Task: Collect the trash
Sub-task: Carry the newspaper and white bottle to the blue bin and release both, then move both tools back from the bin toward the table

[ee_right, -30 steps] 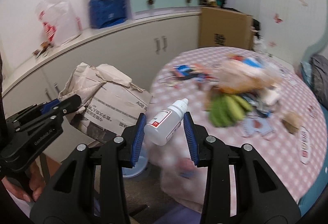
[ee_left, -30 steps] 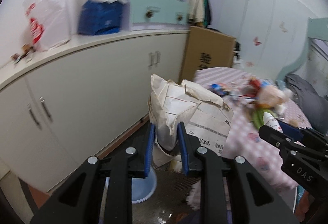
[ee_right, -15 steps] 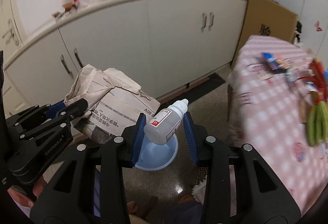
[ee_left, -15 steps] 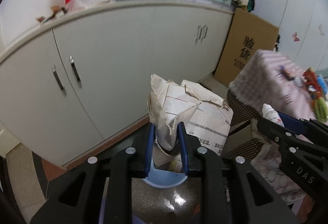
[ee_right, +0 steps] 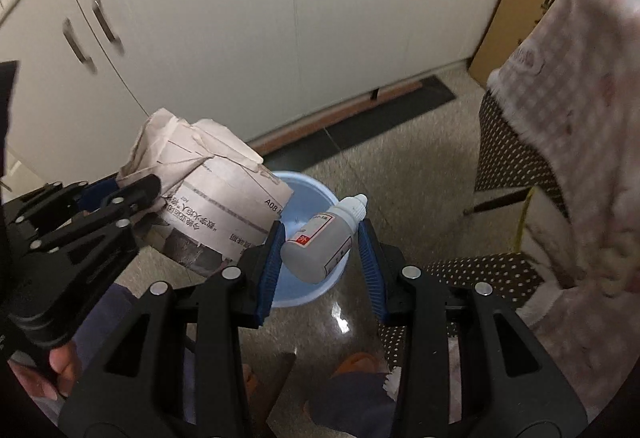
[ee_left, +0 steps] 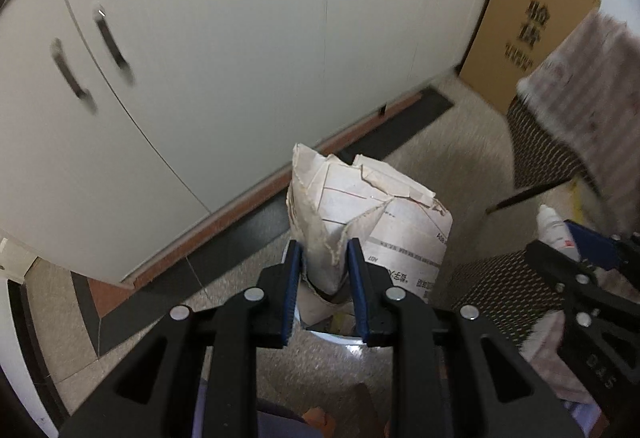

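My left gripper is shut on a crumpled, torn paper package and holds it over a light blue bin on the floor. The package also shows in the right wrist view, with the left gripper at its left. My right gripper is shut on a small white plastic bottle with a red label, held above the blue bin. In the left wrist view the bottle and right gripper are at the right.
White cabinets run along the back with a dark baseboard. A brown cardboard box leans at the right. A table with a pink checked cloth and a dotted dark surface stands at the right. My feet are below.
Both grippers have tilted down and moved away from the table toward the floor. The blue bin is now under the bottle and the package. Both grips are unchanged.
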Demonstrator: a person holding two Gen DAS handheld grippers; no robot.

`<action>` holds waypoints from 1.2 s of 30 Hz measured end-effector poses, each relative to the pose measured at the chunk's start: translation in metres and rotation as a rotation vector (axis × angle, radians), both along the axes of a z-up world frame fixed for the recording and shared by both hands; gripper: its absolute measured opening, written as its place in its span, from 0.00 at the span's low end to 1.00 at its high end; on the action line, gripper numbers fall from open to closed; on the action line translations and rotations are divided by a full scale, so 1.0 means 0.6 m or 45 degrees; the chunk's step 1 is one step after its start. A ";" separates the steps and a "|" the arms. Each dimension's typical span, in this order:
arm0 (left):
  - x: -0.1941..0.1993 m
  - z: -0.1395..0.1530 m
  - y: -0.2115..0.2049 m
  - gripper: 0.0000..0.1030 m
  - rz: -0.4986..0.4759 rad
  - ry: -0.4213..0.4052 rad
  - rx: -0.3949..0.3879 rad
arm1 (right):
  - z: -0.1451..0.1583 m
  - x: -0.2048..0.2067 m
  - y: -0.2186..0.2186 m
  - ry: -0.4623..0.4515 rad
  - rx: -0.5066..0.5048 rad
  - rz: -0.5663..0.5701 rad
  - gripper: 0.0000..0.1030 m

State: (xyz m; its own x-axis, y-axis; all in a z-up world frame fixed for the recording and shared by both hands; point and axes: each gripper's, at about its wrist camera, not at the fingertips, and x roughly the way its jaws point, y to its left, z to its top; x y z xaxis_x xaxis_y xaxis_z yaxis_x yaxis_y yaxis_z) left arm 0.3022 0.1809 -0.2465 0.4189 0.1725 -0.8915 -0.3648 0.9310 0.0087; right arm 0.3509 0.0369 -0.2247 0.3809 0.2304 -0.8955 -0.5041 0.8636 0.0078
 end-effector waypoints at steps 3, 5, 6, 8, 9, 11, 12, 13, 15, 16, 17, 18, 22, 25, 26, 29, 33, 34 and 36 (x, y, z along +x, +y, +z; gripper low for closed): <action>0.019 -0.037 -0.004 0.36 -0.043 0.060 -0.004 | -0.028 0.013 0.000 0.042 -0.030 0.001 0.36; 0.026 -0.052 -0.004 0.46 -0.048 0.082 -0.002 | -0.037 0.013 -0.002 0.059 -0.040 -0.002 0.36; 0.025 -0.056 -0.003 0.49 -0.048 0.073 0.006 | -0.045 0.015 -0.002 0.071 -0.047 -0.005 0.36; 0.024 -0.061 0.001 0.52 -0.044 0.081 0.010 | -0.056 0.016 0.000 0.095 -0.056 -0.007 0.36; 0.021 -0.063 0.005 0.53 -0.039 0.090 0.006 | -0.059 0.016 0.002 0.102 -0.060 -0.007 0.36; 0.013 -0.063 0.012 0.53 -0.023 0.093 0.000 | -0.066 0.017 0.007 0.114 -0.067 0.002 0.36; 0.011 -0.062 0.013 0.53 -0.019 0.093 -0.001 | -0.070 0.016 0.012 0.120 -0.071 0.011 0.36; 0.006 -0.061 0.017 0.53 -0.013 0.092 -0.001 | -0.073 0.014 0.016 0.127 -0.072 0.021 0.36; -0.002 -0.058 0.024 0.53 0.001 0.093 0.001 | -0.081 0.012 0.031 0.156 -0.071 0.038 0.36; -0.006 -0.056 0.027 0.53 0.007 0.092 0.002 | -0.083 0.012 0.036 0.168 -0.067 0.045 0.36; -0.011 -0.053 0.030 0.53 0.012 0.089 0.004 | -0.085 0.011 0.043 0.177 -0.058 0.058 0.36; -0.017 -0.050 0.034 0.53 0.018 0.088 0.013 | -0.085 0.010 0.051 0.183 -0.051 0.073 0.36; -0.036 -0.034 0.049 0.53 0.038 0.073 0.030 | -0.075 0.008 0.070 0.175 0.006 0.082 0.74; -0.050 -0.022 0.059 0.53 0.057 0.063 0.040 | -0.057 -0.001 0.076 0.105 0.021 0.083 0.79; -0.050 -0.020 0.059 0.54 0.061 0.061 0.047 | -0.057 -0.003 0.077 0.117 0.010 0.086 0.79; -0.060 -0.011 0.067 0.54 0.079 0.054 0.053 | -0.055 -0.008 0.073 0.139 0.021 0.089 0.79; -0.072 0.003 0.071 0.54 0.095 0.038 0.054 | -0.050 -0.024 0.069 0.130 0.001 0.106 0.79; -0.073 0.006 0.070 0.54 0.096 0.036 0.056 | -0.051 -0.023 0.064 0.128 0.002 0.108 0.79; -0.078 0.015 0.068 0.54 0.098 0.028 0.058 | -0.042 -0.032 0.059 0.117 0.009 0.109 0.79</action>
State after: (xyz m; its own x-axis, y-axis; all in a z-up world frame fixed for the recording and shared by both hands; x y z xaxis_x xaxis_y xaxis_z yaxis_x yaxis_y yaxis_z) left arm 0.2557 0.2217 -0.2377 0.3829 0.2442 -0.8909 -0.4349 0.8985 0.0593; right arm 0.3320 0.0722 -0.2501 0.2763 0.2651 -0.9238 -0.5727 0.8173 0.0633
